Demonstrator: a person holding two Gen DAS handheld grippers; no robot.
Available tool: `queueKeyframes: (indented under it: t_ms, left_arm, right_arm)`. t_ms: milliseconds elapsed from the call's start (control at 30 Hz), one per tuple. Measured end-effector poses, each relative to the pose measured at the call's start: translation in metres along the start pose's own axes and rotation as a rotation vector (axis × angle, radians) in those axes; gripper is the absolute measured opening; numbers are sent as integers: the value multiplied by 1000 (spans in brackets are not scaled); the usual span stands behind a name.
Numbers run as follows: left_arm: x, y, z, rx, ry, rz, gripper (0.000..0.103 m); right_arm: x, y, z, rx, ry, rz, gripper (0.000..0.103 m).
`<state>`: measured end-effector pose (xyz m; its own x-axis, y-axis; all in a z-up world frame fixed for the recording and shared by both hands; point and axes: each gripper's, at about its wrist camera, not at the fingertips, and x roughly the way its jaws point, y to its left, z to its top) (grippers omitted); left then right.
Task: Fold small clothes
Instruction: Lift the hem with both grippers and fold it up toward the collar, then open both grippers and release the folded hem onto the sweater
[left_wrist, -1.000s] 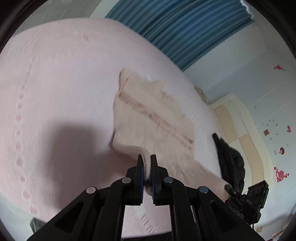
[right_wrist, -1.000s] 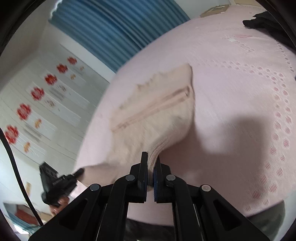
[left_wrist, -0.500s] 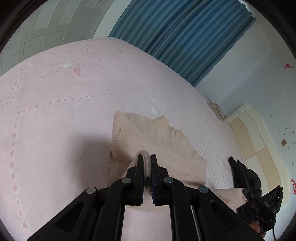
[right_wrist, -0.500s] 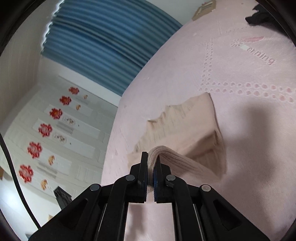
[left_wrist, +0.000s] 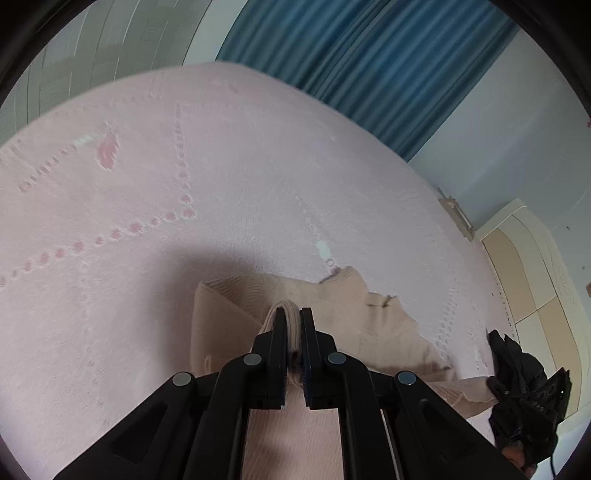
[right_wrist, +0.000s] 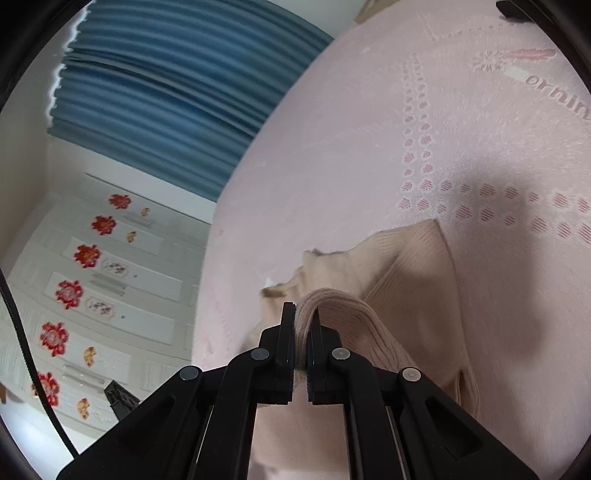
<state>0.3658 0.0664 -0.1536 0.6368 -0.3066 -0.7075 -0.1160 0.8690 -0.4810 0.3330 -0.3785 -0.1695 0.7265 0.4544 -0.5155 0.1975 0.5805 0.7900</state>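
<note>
A beige ribbed knit garment lies on the pink bedspread, its near part lifted and folded over toward the far part. My left gripper is shut on a ribbed edge of it. My right gripper is shut on another ribbed edge of the same garment. Both hold the cloth just above the layer that lies flat. The right gripper shows at the lower right of the left wrist view.
A black garment lies on the bed to the right of the beige one. Blue curtains hang beyond the bed. A headboard is at the right. Wardrobe doors with red flower stickers stand at the left.
Both grippers have carried the held edge forward over the garment, so the near half now lies folded toward the far edge. The visible flat part has shrunk.
</note>
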Motion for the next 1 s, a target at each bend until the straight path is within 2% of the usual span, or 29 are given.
queueKeyframes:
  t_ms: [67,100,133,167,267,400,500,567,667,700,867,933,1000]
  left_arm:
    - [14,4,4,-26,27,-22,9]
    - [19,6,7,-44,43,-41,14]
    - [23,9,9,-69,59,-69,27]
    - [24,12,9,-83,57,-84,36]
    - [17,11,3,-13,31,-56,42]
    - [7,15,-20,39,66,-40,44]
    - [-15,17,-50,82,68,-30,46]
    - [-31,19,-69,117,49,-9,54]
    - [-60,26,-106,140,19,9,60]
    - [-67,31,-118,134,21,4,61]
    - [-69,47,-162,82,108,-32,61]
    - [-56,52,-168,44,146,-44,60]
    - [-48,58,-165,3,143,-62,59]
  right_arm:
    - [17,-5,6,5,1,-42,6]
    - [26,-7,9,5,5,-54,12]
    - [35,-8,12,-2,25,-70,21]
    - [44,-9,15,-17,60,-79,24]
    - [47,-10,10,-86,67,-88,29]
    - [28,-11,-16,-197,75,-133,29]
    - [5,-14,-41,-268,106,-139,34]
    - [-14,-13,-61,-339,126,-161,37]
    - [-40,-17,-86,-396,132,-191,45]
    - [-49,-21,-95,-403,131,-205,49]
    - [-59,-43,-124,-370,168,-234,49]
    - [-52,-52,-131,-315,196,-222,49]
    - [-40,-61,-134,-268,209,-214,49]
